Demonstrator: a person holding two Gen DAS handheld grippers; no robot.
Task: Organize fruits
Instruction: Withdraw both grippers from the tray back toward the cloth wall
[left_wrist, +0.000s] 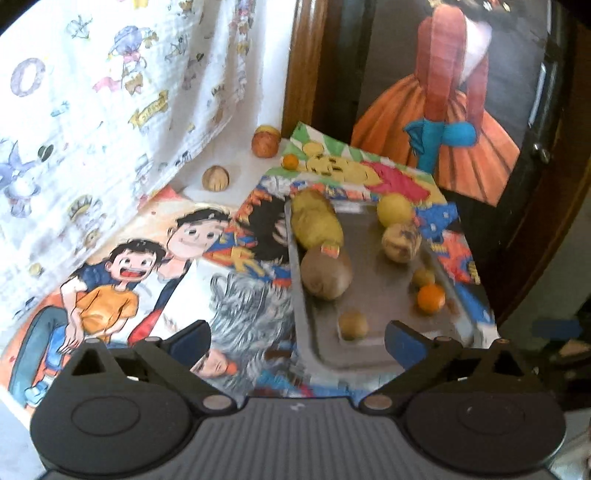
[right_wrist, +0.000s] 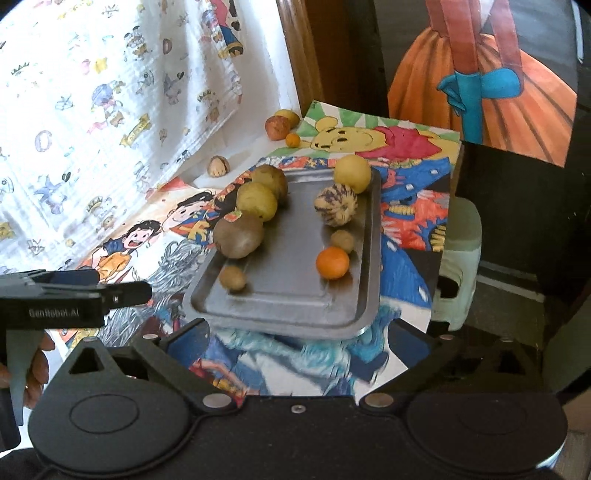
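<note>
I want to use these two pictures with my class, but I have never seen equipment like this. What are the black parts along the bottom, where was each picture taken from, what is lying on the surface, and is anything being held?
A person holds a hand-operated gripper in each hand; there is no robot arm. Each gripper carries a wide-angle camera that looks forward along its two fingers, so the black parts are the gripper itself. One picture comes from the left gripper, the other from the right gripper, where the left gripper and the hand holding it also show.

On cartoon posters lies a metal tray. It holds brownish and yellow fruits, a striped melon and an orange. A few more fruits, such as a small orange, lie off the tray near the patterned cloth.

Both grippers are open and hold nothing.
</note>
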